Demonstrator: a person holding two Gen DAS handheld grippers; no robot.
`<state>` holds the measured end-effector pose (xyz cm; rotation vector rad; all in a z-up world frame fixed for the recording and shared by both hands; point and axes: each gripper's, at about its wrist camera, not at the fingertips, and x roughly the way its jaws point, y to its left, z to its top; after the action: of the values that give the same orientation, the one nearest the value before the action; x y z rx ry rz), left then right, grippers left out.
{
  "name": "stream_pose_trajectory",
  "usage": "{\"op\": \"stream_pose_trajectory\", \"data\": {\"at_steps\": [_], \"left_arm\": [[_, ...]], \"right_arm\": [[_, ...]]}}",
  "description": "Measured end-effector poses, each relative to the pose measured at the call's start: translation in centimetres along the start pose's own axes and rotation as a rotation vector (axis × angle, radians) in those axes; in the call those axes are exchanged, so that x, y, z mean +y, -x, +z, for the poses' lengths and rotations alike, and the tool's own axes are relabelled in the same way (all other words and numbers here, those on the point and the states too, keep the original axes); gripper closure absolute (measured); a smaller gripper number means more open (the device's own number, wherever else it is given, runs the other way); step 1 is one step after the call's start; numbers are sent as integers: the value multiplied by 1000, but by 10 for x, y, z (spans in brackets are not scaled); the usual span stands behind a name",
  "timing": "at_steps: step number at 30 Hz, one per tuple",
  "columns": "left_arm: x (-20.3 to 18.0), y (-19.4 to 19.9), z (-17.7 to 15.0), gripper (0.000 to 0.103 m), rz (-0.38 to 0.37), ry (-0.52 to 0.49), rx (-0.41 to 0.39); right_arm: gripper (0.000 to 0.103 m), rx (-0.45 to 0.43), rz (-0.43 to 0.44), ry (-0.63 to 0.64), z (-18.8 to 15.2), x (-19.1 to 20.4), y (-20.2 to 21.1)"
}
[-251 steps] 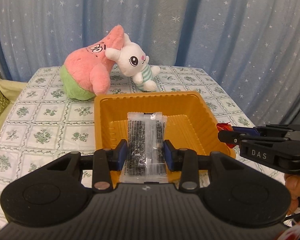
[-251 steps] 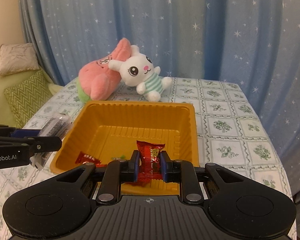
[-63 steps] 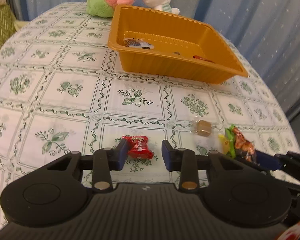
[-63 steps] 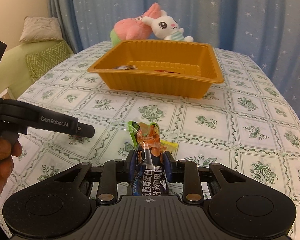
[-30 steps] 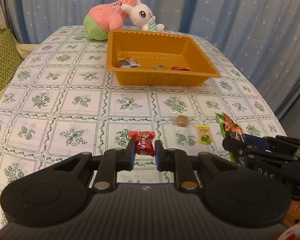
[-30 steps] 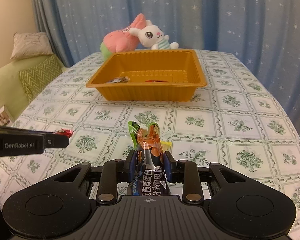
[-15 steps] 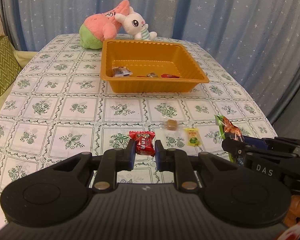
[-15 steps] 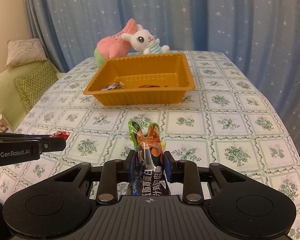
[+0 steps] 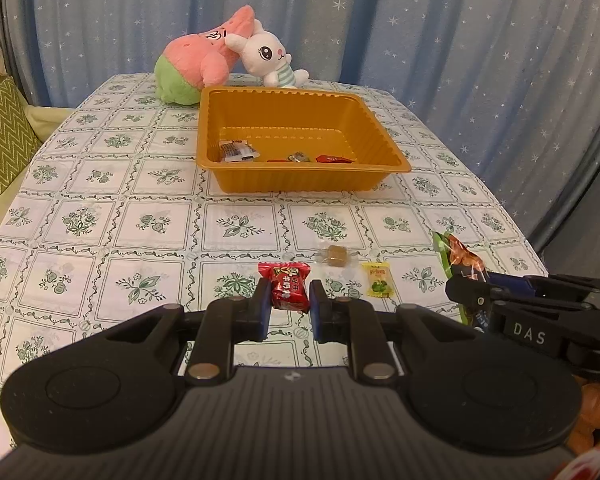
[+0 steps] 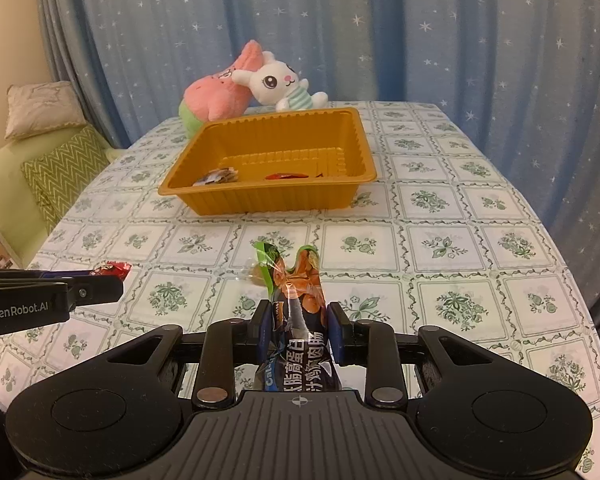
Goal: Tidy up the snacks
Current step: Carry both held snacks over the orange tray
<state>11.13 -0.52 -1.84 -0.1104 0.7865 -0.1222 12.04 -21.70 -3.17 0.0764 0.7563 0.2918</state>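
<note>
My left gripper [image 9: 288, 301] is shut on a red candy packet [image 9: 286, 286] and holds it above the near table. My right gripper [image 10: 300, 322] is shut on a green and orange sausage snack packet [image 10: 296, 280]; it also shows in the left wrist view [image 9: 458, 258]. The orange tray [image 9: 300, 184] stands ahead at mid-table and holds a clear black-speckled packet [image 9: 236, 150], a small wrapped sweet [image 9: 298, 157] and red packets [image 9: 334, 158]. A brown wrapped candy [image 9: 337, 256] and a yellow packet [image 9: 377, 279] lie on the tablecloth near the grippers.
A pink star plush [image 9: 196, 66] and a white rabbit plush [image 9: 270, 58] sit behind the tray, against a blue starry curtain. A green zigzag cushion [image 9: 0, 136] lies off the table's left side. The floral tablecloth's right edge [image 9: 516, 220] curves away.
Both grippers have risen and drawn back a little from the table with their packets; the tray looks farther off. Earlier, the left jaws closed on the red candy.
</note>
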Motion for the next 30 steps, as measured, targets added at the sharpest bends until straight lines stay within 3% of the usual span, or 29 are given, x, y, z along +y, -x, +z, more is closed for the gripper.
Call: {"op": "stream_pose_trajectory", "data": {"at_steps": [13, 30], "left_arm": [[4, -8, 21, 86, -11, -10, -13], [14, -55, 95, 86, -54, -29, -35]], "right_arm": [[73, -3, -1, 7, 18, -4, -10], [73, -28, 26, -10, 100, -24, -61]]}}
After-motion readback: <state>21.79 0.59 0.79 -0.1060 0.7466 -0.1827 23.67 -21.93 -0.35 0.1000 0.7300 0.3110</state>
